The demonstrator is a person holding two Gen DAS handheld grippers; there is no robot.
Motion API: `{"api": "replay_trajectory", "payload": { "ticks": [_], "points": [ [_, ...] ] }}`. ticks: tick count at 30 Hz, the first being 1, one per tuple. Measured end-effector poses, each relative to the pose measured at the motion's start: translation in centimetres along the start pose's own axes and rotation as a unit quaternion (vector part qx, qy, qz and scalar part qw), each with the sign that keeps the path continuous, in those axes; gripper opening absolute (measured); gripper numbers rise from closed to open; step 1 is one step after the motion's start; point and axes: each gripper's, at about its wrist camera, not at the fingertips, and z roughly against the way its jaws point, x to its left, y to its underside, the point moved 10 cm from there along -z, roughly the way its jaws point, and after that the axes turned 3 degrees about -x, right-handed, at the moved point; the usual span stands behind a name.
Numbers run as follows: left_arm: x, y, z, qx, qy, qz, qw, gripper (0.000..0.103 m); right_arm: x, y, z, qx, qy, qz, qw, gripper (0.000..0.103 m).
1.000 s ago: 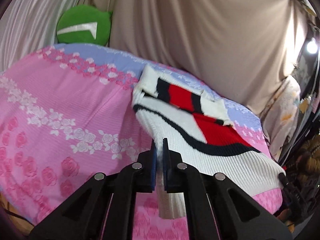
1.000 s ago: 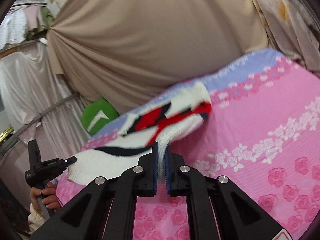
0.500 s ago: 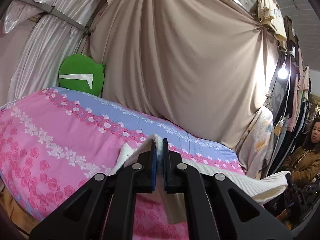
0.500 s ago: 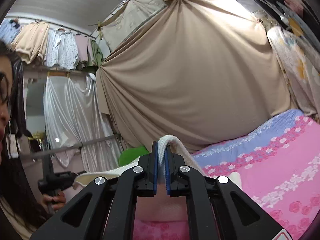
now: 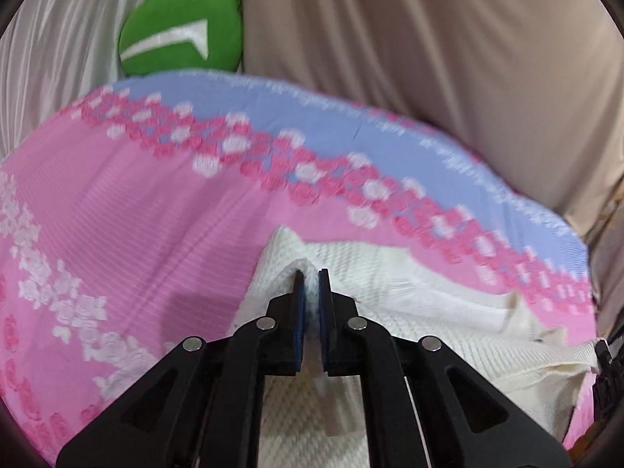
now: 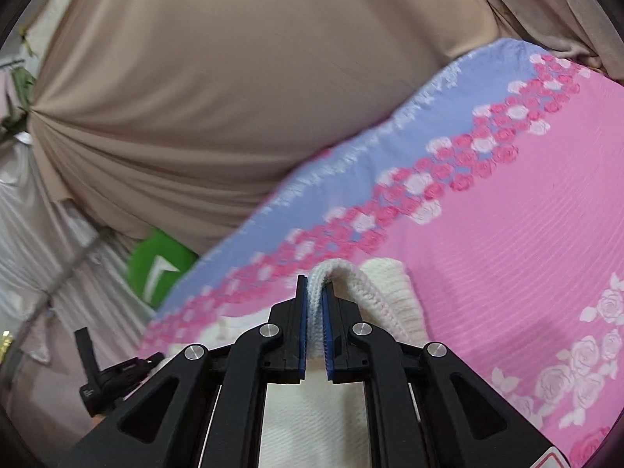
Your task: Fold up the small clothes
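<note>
A white knit sweater (image 5: 429,312) lies across the pink flowered bedspread (image 5: 136,214), plain white side up. My left gripper (image 5: 310,273) pinches a fold of its edge between the blue pads; its jaws are opening slightly, with the knit still pressed between them. In the right wrist view my right gripper (image 6: 316,279) is shut on a thick ribbed fold of the same sweater (image 6: 390,292), low over the bedspread (image 6: 507,234). The sweater stretches between both grippers. The left gripper's black body (image 6: 113,374) shows at the lower left of that view.
A green round cushion (image 5: 181,35) rests against the beige curtain (image 5: 429,58) at the back of the bed, and also shows in the right wrist view as the green cushion (image 6: 160,269). Pale silky drapes (image 6: 46,253) hang at the left. The bedspread's blue band (image 5: 351,124) runs along the far edge.
Both grippers swung the sweater up off the bed and back down toward the far side. Its red and black pattern no longer shows; the plain white side faces up.
</note>
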Motion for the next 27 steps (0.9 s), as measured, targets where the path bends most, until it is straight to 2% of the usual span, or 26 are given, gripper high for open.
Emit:
{"api": "replay_trajectory", "payload": {
  "ticks": [2,4,5,6,8,9,10,12,14,16,19,21,23,25,27],
  "points": [
    [0.4,0.5,-2.1,0.017,0.005,0.013,0.9998,0.014,-1.4,0.9,-2.5,0.028,0.029,-0.002,0.999,0.014],
    [0.5,0.2,-2.5,0.005,0.012,0.02,0.9997,0.02,-2.0,0.7,-2.9,0.018,0.044,-0.01,0.999,0.015],
    [0.4,0.0,-2.3,-0.004,0.014,0.017,0.9997,0.029,-2.0,0.3,-2.4,0.001,0.047,-0.011,0.999,0.016],
    [0.2,-0.4,-1.7,-0.017,0.014,0.013,0.9997,0.044,-1.8,-0.3,-1.6,-0.025,0.046,-0.007,0.999,0.018],
    [0.4,-1.0,-0.1,-0.04,-0.009,0.007,0.9991,0.067,-1.1,-1.3,1.2,-0.084,0.045,0.008,0.995,0.03],
    [0.5,-1.4,1.2,-0.059,-0.016,0.005,0.9981,0.068,-0.7,-1.6,2.5,-0.1,0.042,0.013,0.994,0.033],
    [0.5,-1.7,3.0,-0.077,-0.009,-0.006,0.997,0.068,-0.3,-1.5,3.8,-0.106,0.034,0.017,0.994,0.039],
    [0.5,-1.3,5.6,-0.075,-0.006,-0.028,0.9967,0.078,0.0,-0.4,5.4,-0.087,0.033,0.032,0.995,0.043],
    [0.8,-0.2,7.0,-0.059,0.005,-0.037,0.9975,0.084,-0.5,1.8,6.6,-0.046,0.04,0.049,0.997,0.046],
    [1.9,2.1,7.7,-0.023,0.016,-0.033,0.9991,0.085,-1.8,4.6,8.2,-0.008,0.052,0.054,0.997,0.047],
    [4.4,6.0,7.8,0.02,-0.002,-0.024,0.9995,0.085,-4.1,8.3,10.2,0.034,0.073,0.035,0.996,0.051],
    [5.8,8.0,7.6,0.037,-0.017,-0.019,0.999,0.085,-5.3,10.4,11.2,0.052,0.072,0.013,0.996,0.052],
    [6.9,9.8,7.1,0.06,-0.012,0.0,0.9981,0.084,-5.6,11.7,11.4,0.065,0.062,-0.002,0.996,0.054],
    [6.7,10.4,6.8,0.07,0.008,0.016,0.9974,0.076,-5.5,12.6,11.0,0.08,0.048,-0.013,0.996,0.054],
    [6.2,10.5,6.5,0.077,0.032,0.022,0.9963,0.051,-5.4,13.0,10.3,0.085,0.049,-0.012,0.995,0.054]
  ]
}}
